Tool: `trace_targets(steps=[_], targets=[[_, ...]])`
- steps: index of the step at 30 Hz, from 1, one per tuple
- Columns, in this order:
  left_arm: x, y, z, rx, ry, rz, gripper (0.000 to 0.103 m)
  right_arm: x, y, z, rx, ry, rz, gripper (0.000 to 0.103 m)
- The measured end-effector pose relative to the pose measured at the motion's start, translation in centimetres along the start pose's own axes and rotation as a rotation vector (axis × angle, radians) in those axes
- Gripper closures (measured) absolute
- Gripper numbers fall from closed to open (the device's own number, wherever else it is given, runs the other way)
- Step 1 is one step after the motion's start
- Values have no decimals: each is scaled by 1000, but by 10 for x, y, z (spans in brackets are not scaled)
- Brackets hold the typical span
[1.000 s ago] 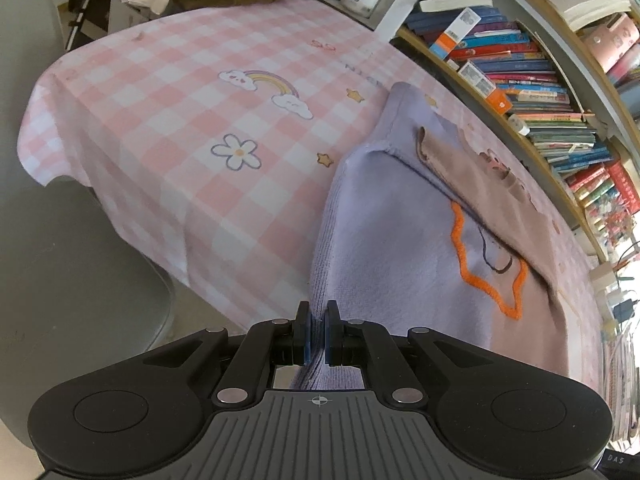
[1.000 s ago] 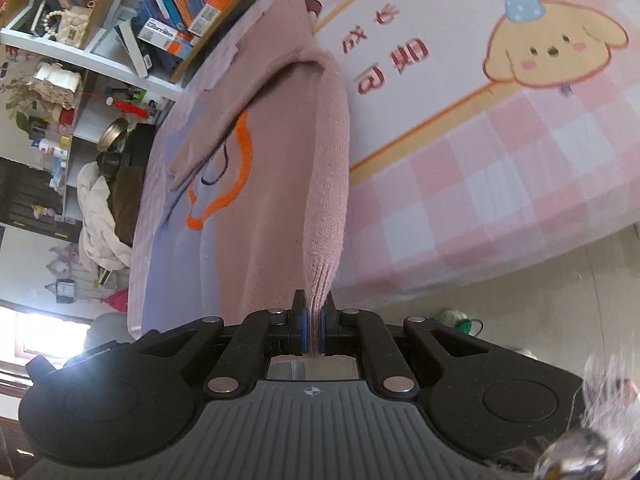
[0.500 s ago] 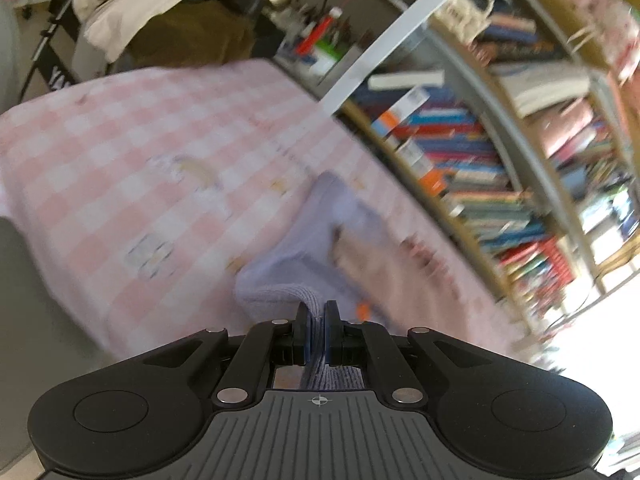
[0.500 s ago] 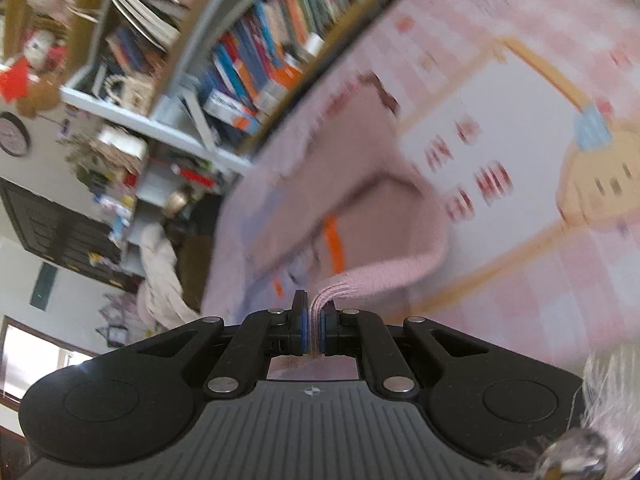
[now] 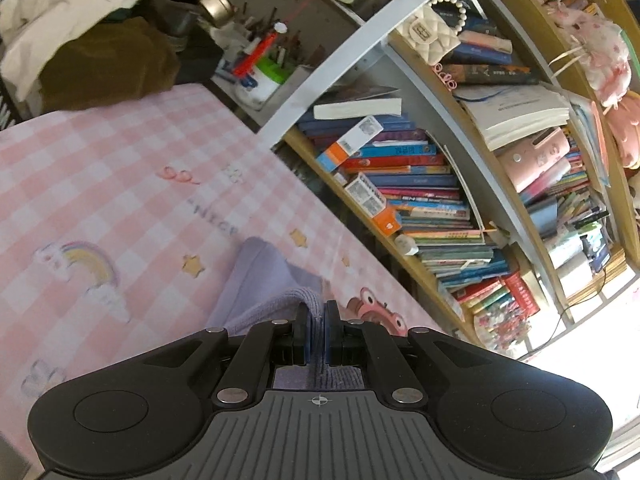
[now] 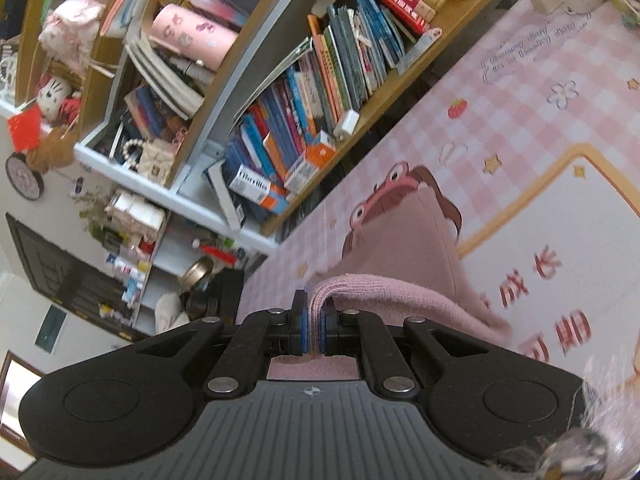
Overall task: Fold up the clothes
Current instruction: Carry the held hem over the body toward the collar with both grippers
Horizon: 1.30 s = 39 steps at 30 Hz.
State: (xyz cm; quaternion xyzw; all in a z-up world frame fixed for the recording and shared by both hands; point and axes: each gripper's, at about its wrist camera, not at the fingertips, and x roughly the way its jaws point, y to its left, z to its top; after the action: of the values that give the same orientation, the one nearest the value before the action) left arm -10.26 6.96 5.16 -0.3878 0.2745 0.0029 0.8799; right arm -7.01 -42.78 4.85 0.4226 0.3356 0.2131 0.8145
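Note:
A knitted sweater, lilac on one side and pink on the other, lies on a table under a pink checked cloth (image 5: 100,184). In the left wrist view my left gripper (image 5: 318,320) is shut on the lilac hem (image 5: 280,300), which curls over the jaws; the lilac part (image 5: 256,276) slopes down to the cloth beyond. In the right wrist view my right gripper (image 6: 316,316) is shut on the pink hem (image 6: 360,284), lifted and folded back over the pink body (image 6: 404,240). The sweater's middle is hidden below both grippers.
A bookshelf (image 5: 420,200) packed with books runs along the table's far edge, also in the right wrist view (image 6: 304,120). A heap of white and brown clothes (image 5: 80,40) lies past the table's end. The cloth (image 6: 560,220) carries cartoon prints.
Both grippers have risen and swung toward the bookshelf, carrying the hem up and over the sweater. The orange motif and spread body have dropped out of view.

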Motion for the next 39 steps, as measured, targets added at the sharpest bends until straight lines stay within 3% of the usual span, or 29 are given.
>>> trace_targets(steps=[6, 21, 25, 31, 33, 36, 39], targets=[[36, 4, 19, 5, 31, -2, 98, 32, -5, 19, 20, -28, -46, 97], [118, 36, 34, -25, 185, 109, 97, 121, -31, 44, 49, 9, -213, 97], [134, 39, 35, -16, 218, 135, 92, 138, -41, 47, 64, 20, -258, 96], [142, 37, 40, 33, 262, 129, 88, 149, -49, 51, 68, 23, -290, 88], [143, 35, 42, 45, 266, 123, 87, 148, -48, 53, 60, 12, -295, 78], [140, 33, 46, 67, 246, 125, 84, 146, -45, 58, 46, -14, -295, 73], [131, 29, 53, 95, 190, 139, 67, 143, -42, 63, 31, -37, -295, 70]])
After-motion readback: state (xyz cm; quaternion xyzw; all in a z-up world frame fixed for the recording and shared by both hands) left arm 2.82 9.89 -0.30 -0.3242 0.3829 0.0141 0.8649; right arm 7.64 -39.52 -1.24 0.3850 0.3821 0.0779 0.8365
